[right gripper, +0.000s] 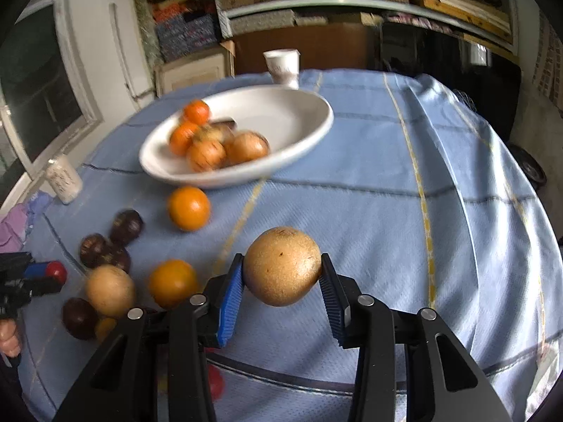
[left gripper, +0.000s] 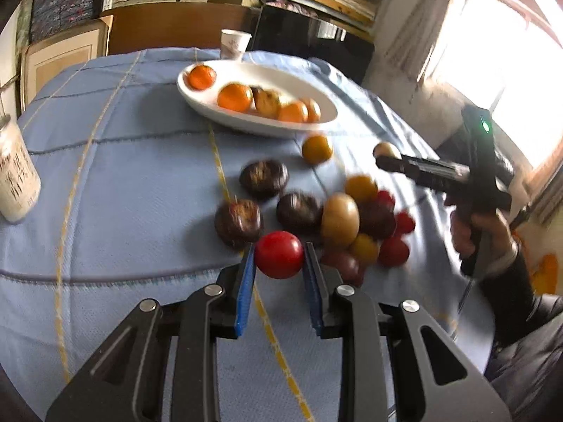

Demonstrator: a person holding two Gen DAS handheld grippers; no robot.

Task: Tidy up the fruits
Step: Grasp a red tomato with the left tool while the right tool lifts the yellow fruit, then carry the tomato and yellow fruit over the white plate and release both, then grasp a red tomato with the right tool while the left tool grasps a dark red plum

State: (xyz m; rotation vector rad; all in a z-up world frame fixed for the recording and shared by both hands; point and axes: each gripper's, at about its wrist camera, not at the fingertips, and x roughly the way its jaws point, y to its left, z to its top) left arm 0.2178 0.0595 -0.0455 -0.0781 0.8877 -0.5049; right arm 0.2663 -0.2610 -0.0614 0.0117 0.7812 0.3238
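My left gripper [left gripper: 279, 258] is shut on a red tomato [left gripper: 279, 254], held above the blue cloth. My right gripper [right gripper: 281, 270] is shut on a tan round fruit [right gripper: 282, 266]; it also shows in the left wrist view [left gripper: 385, 150]. A white oval bowl [left gripper: 288, 81] at the far side holds oranges [left gripper: 234, 97] and tan fruits; it also shows in the right wrist view [right gripper: 299, 105]. A loose pile of dark purple fruits [left gripper: 264, 178], a tan fruit [left gripper: 340, 218], oranges [left gripper: 316, 148] and small red tomatoes [left gripper: 393, 251] lies on the cloth between the grippers.
A white paper cup [left gripper: 234, 44] stands behind the bowl. A white patterned can [left gripper: 16, 179] stands at the table's left edge. The blue cloth [right gripper: 387, 183] covers a round table. Shelves and a window lie beyond.
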